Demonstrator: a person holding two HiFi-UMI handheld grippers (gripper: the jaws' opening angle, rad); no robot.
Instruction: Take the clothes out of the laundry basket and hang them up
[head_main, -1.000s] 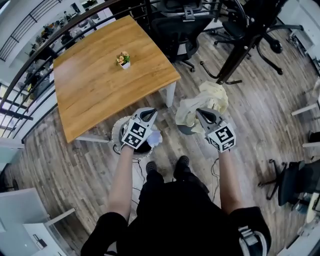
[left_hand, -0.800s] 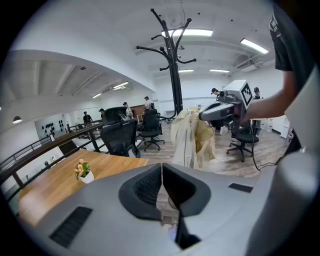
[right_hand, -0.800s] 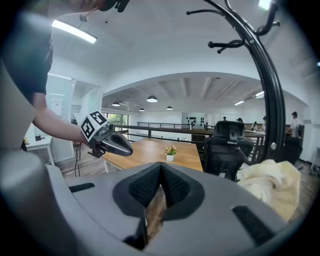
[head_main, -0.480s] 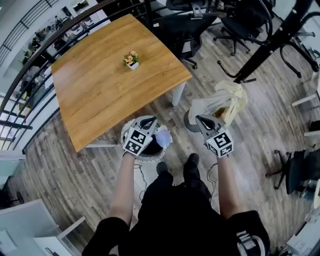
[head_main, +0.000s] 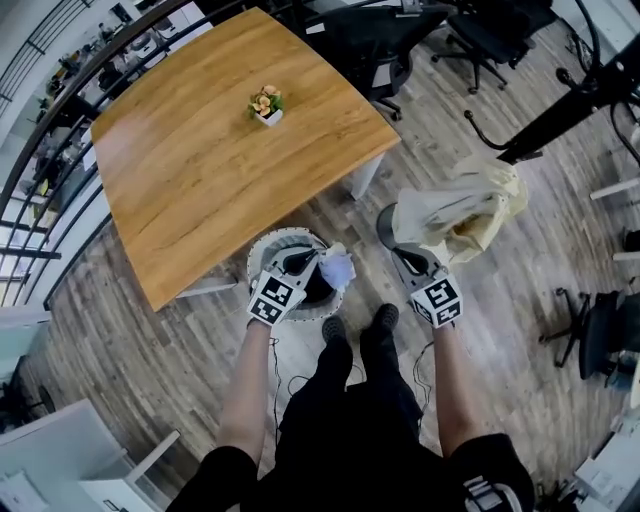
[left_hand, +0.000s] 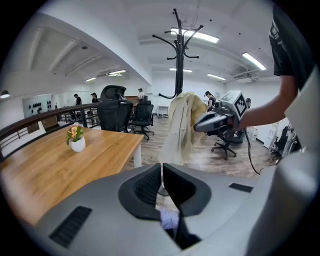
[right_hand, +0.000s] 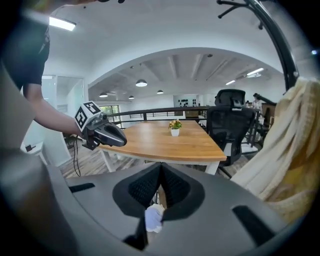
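My left gripper (head_main: 313, 258) hangs over the round white laundry basket (head_main: 262, 262), shut on a small pale cloth (head_main: 337, 268). In the left gripper view that cloth (left_hand: 169, 218) shows just under the closed jaws. A cream garment (head_main: 460, 210) is draped against the black coat stand (head_main: 570, 100). Its lower left edge reaches my right gripper (head_main: 397, 252), which is shut on it. A white bit of fabric (right_hand: 154, 217) pokes out below those jaws in the right gripper view. The rest of the garment (right_hand: 285, 150) hangs to that gripper's right.
A wooden table (head_main: 200, 170) with a small flower pot (head_main: 266, 103) stands just beyond the basket. Black office chairs (head_main: 480, 40) sit behind the stand and another (head_main: 600, 335) at the right. A railing (head_main: 40, 150) runs along the left. The person's feet (head_main: 355, 325) are beside the basket.
The cream garment has spread out to the right along the coat stand. Both grippers sit lower and closer to the body in the view, still shut. The pale cloth stays at the left gripper's tip.
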